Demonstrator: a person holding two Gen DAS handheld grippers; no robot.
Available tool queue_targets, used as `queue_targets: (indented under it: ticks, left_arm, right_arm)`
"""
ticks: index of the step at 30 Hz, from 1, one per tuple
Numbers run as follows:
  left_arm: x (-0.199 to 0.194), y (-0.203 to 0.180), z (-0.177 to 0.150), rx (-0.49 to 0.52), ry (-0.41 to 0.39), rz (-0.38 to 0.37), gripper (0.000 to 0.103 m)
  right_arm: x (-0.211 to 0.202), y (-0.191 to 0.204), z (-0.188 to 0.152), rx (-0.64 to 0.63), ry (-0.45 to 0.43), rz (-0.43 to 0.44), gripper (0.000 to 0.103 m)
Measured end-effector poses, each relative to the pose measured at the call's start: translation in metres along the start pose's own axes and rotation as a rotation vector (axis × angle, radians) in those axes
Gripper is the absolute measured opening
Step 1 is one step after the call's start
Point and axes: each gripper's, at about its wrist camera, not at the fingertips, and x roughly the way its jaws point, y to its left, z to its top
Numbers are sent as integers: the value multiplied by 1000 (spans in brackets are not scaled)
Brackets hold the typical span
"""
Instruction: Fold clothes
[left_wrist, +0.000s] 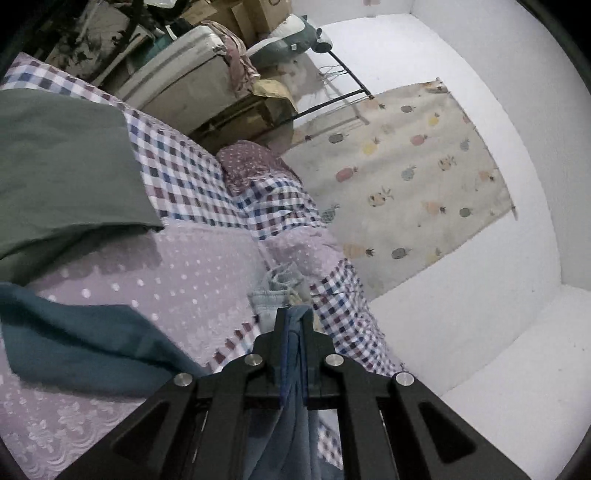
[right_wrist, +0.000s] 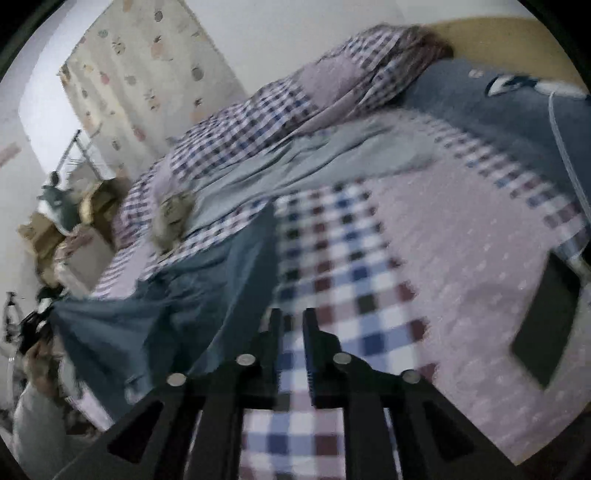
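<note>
Two grippers (left_wrist: 293, 317) (right_wrist: 291, 321), one teal garment (left_wrist: 85, 343), one green garment (left_wrist: 62, 166), one checked bedspread (left_wrist: 184, 177)

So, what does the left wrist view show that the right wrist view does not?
Only the left wrist view: the left tongs shut on blue denim fabric, and a dull green folded cloth.
Only the right wrist view: the empty right tongs and a dark flat rectangular object.
Both: the checked purple bedcover, the teal cloth and the pineapple-print curtain.

No words, labels, brand names or numbers can be read anywhere in either view.
</note>
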Motion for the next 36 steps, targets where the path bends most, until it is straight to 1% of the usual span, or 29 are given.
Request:
queue_targets:
  ticks: [1, 2, 3, 4, 7, 10, 13, 14, 18, 20, 22, 23, 25, 26, 29, 31, 34, 36]
  left_arm:
    - [-1, 3, -1, 0, -6, 12, 3]
    - [-1, 7, -3, 0, 0, 31, 3]
    - [-2, 11, -4, 0, 6, 50, 3]
    - [0, 14, -6, 2, 13, 71, 3]
    - [1, 24, -9, 27, 29, 137, 3]
    - [4, 32, -9, 45, 39, 171, 3]
    - [3, 36, -8, 52, 44, 175, 3]
    - [4, 36, -7, 57, 46, 175, 3]
    - [5, 36, -6, 76, 60, 170, 3]
    - [4, 37, -5, 73, 64, 165, 3]
    - [3, 38, -4, 69, 67, 161, 3]
    - [2, 38, -3, 67, 69, 158, 3]
    - [1, 39, -2, 64, 72, 154, 3]
    - [0, 40, -2, 61, 74, 151, 3]
    - [-5, 44, 2, 25, 69, 128, 3]
    - [-9, 46, 5, 2, 64, 111, 3]
    - [-20, 45, 10, -14, 39, 82, 3]
    - [-30, 43, 13, -13, 9, 72, 3]
  right_arm:
    - [-2, 1, 3, -3, -13, -8, 44]
    - [-5, 1, 5, -5, -25, -16, 49]
    - [-7, 2, 8, -8, -38, -24, 52]
    - [-9, 3, 10, -11, -50, -32, 52]
    - [31, 40, 18, -119, -12, -58, 54]
    - [70, 74, 25, -218, 23, -72, 54]
    - [84, 115, 22, -324, 26, -23, 54]
    - [88, 132, 17, -362, 38, 7, 54]
    - [113, 170, -4, -450, 117, 42, 54]
    - [129, 179, -14, -464, 177, 40, 53]
    - [138, 179, -23, -439, 222, 45, 51]
    - [138, 179, -26, -440, 235, 45, 46]
    - [138, 180, -33, -444, 262, 46, 4]
    - [132, 180, -37, -449, 263, 32, 4]
    - [93, 163, -47, -389, 211, -1, 3]
    - [63, 142, -55, -312, 180, -40, 3]
    - [29, 110, -81, -197, 242, -56, 3]
    - [17, 102, -105, -191, 317, -79, 3]
